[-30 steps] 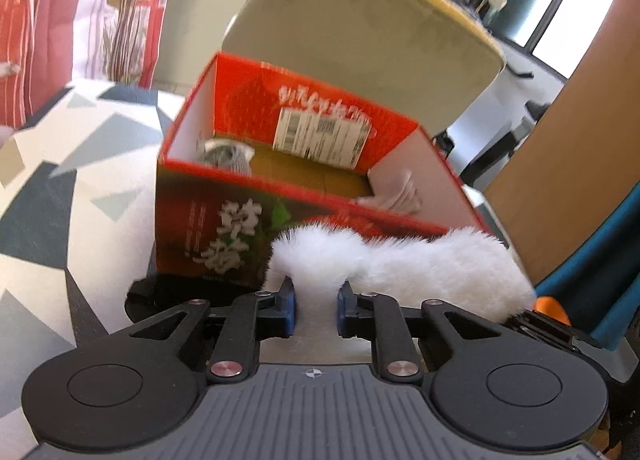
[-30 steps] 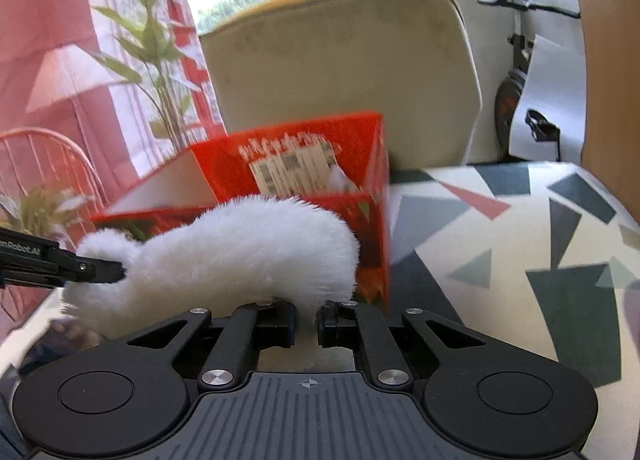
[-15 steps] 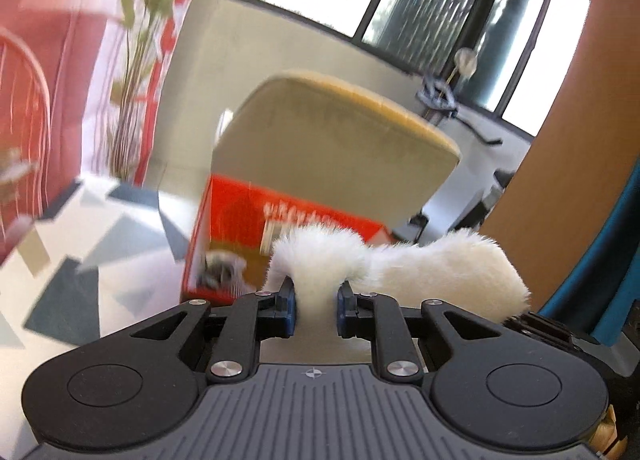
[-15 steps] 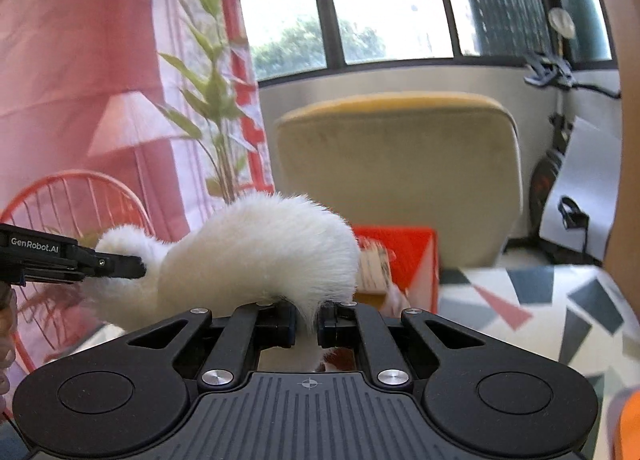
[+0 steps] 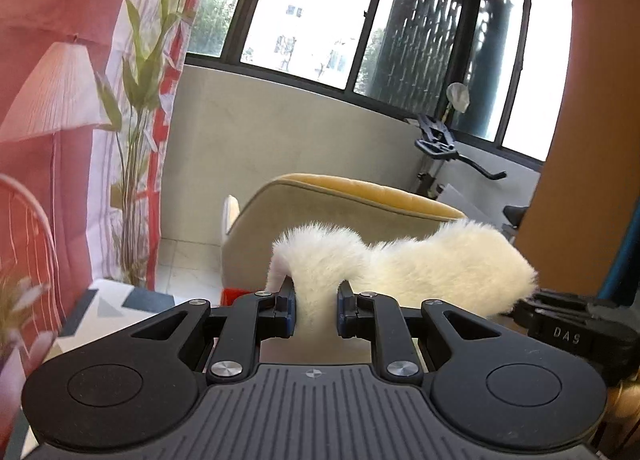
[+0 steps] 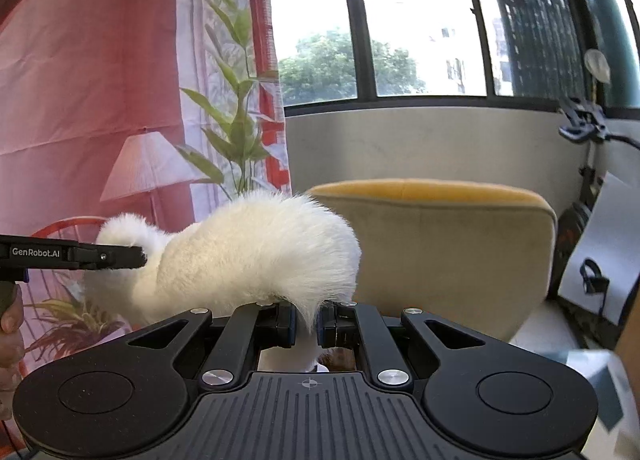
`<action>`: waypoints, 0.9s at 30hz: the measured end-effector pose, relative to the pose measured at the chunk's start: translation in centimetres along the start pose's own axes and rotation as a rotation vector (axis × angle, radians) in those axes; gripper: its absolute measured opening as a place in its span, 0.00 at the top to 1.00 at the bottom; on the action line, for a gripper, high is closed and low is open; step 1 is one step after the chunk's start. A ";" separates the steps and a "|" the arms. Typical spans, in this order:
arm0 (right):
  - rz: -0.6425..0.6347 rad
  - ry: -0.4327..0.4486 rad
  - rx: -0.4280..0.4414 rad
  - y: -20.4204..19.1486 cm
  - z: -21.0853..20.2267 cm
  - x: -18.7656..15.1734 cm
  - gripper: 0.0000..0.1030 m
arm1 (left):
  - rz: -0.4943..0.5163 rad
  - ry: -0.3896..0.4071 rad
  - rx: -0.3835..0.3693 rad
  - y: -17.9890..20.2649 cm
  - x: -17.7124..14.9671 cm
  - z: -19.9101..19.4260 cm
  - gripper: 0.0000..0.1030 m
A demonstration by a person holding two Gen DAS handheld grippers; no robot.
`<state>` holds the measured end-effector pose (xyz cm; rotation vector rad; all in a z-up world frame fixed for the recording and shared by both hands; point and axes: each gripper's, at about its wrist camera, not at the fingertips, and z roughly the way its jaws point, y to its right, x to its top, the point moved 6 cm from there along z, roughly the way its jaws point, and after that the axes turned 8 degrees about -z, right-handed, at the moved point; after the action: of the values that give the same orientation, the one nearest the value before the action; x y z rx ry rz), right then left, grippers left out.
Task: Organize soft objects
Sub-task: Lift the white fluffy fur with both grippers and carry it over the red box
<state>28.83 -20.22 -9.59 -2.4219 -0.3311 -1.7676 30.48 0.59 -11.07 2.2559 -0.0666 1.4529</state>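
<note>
A long white fluffy piece hangs in the air between both grippers. My left gripper is shut on one end of it, the fur squeezed between the blue pads. My right gripper is shut on the other end. In the right wrist view the left gripper's finger shows at the far left, pinching the fur. Only a red sliver of the box peeks out just left of the left gripper's fingers; the box is hidden in the right wrist view.
A beige and yellow chair back stands straight ahead. The patterned table top lies low at the left. A pink printed curtain, an exercise bike and a brown panel ring the space.
Both grippers have risen with the white fluffy piece held between them. The red box has dropped almost out of sight below, and the window and chair back now fill both views.
</note>
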 end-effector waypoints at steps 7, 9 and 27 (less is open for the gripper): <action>-0.040 -0.072 -0.001 2.5 6.2 0.2 0.92 | 0.037 -0.045 0.046 -0.6 0.2 5.1 0.81; -0.040 -0.092 -0.003 3.2 8.1 -0.5 0.92 | 0.035 -0.071 0.057 -1.2 0.0 7.0 0.81; -0.059 -0.307 -0.054 8.3 19.2 -8.1 0.92 | 0.066 -0.300 0.111 -3.8 -3.8 19.3 0.81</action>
<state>46.22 -24.72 -22.96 -2.7505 -0.3927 -1.4381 46.25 -4.43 -22.32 2.5697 -0.1587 1.1638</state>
